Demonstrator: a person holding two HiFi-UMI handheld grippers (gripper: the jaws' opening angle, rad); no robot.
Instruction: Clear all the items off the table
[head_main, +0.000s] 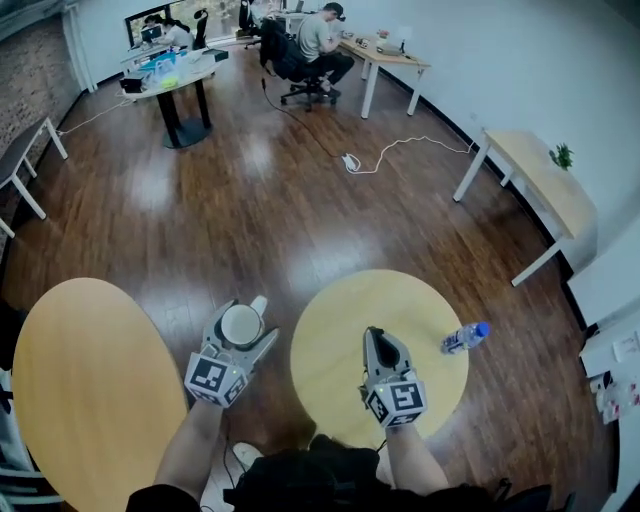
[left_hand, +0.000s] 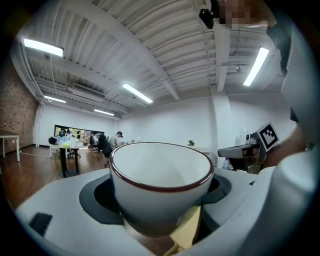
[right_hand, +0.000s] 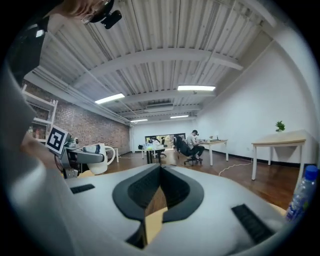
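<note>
A white ceramic cup with a dark-red rim (left_hand: 160, 175) is grasped by the fingers of the left gripper (head_main: 243, 328), just left of the round yellow desk (head_main: 340, 320). The right gripper (head_main: 378, 350) is clenched, empty, above the desk. Only a clear blue-capped plastic bottle (head_main: 465, 337) is left on it.

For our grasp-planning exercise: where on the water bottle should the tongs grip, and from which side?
Grip the water bottle around its clear body, below the blue cap, coming in level from the side facing the right tongs. It stands upright, so its round wall suits a sideways pinch.
</note>
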